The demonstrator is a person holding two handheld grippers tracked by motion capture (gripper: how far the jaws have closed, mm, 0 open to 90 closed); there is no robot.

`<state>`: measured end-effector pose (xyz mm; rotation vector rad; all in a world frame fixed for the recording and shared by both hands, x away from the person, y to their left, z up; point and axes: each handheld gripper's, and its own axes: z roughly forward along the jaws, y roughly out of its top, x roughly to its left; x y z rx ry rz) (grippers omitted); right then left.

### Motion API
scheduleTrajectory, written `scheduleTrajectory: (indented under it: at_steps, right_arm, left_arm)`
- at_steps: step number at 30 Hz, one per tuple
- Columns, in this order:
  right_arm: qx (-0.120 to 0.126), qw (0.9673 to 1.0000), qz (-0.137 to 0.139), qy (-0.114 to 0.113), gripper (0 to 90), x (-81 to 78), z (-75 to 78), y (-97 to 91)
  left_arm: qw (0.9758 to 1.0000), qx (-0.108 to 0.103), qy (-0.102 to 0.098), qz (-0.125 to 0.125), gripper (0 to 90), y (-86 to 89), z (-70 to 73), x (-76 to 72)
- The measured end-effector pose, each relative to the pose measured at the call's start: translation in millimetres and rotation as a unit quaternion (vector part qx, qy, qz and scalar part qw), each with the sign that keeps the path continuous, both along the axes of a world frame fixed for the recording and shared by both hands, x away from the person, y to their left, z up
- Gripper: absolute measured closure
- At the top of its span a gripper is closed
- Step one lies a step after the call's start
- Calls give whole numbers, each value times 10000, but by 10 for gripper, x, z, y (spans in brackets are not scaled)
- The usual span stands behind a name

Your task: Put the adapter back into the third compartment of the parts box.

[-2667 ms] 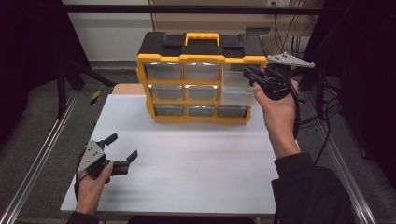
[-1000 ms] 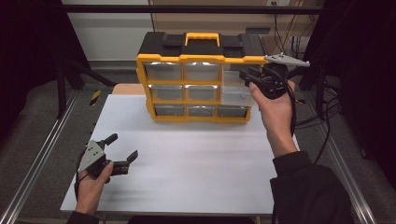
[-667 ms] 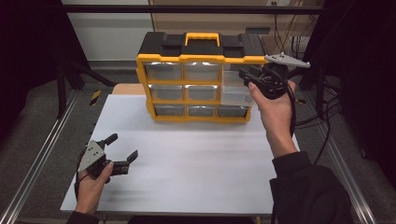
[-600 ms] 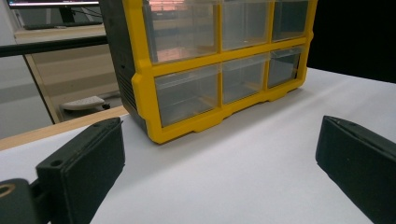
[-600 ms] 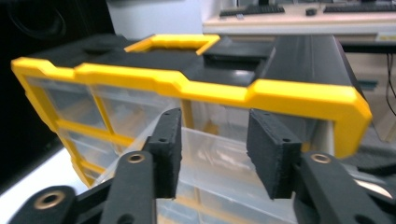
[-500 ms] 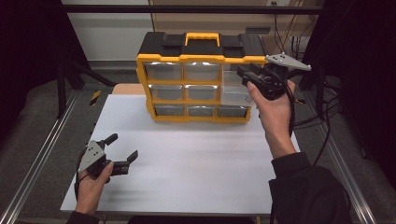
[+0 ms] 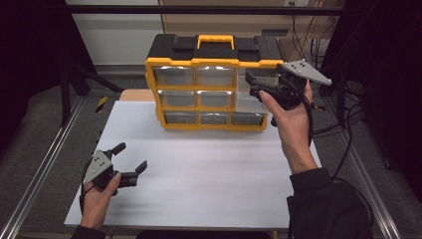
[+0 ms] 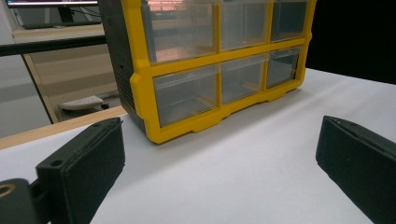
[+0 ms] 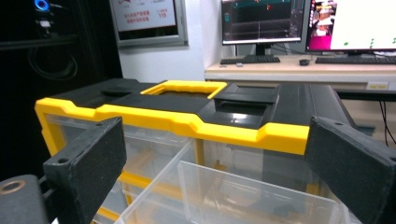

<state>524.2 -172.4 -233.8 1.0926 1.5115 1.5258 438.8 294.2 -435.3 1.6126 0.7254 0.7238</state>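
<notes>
A yellow-and-black drawer organizer [image 7: 209,64] with clear drawers stands at the back of the white table top [image 7: 209,169]. My right gripper [image 7: 253,83] is held up in front of its right column, open, level with the top row. In the right gripper view the two jaws stand wide apart around the organizer's top edge [image 9: 196,122], and a clear drawer [image 9: 243,196] sticks out toward me just below them. My left gripper [image 7: 132,156] rests low at the front left of the table, open with nothing in it, facing the organizer [image 8: 205,70].
Metal rails [image 7: 47,159] run along both table sides. Cables [image 7: 338,124] hang off the right edge. A small yellow-and-black object [image 7: 101,103] lies beyond the left rail. Monitors [image 9: 299,21] and a keyboard [image 9: 250,59] sit on a desk behind the organizer.
My right gripper has crept left, closer to the front of the organizer's right column. The left gripper has not moved.
</notes>
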Motion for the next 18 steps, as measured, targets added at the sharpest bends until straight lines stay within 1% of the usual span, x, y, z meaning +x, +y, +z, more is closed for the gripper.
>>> scheduleTrajectory:
  at_steps: [3,6,9,11,13,18]
  right_arm:
    - [44,9999,78,-94,50,-40,6,-6]
    - [25,9998,108,-191,50,-81,11,-8]
    - [75,9996,156,-235,48,-123,11,-15]
    - [109,9994,206,-243,41,-156,2,-21]
    - [105,9993,248,-265,40,-192,-22,-20]
    - [84,9990,306,-312,40,-312,-74,-24]
  left_arm:
    - [10000,3,-3,5,11,5,-3,2]
    - [10000,-47,0,38,11,16,-2,9]
    - [10000,-42,9,51,11,19,-5,8]
    - [10000,-2,10,36,11,12,-4,-1]
    - [10000,6,-5,16,11,11,2,-11]
    - [9999,-129,-8,98,10,59,12,-23]
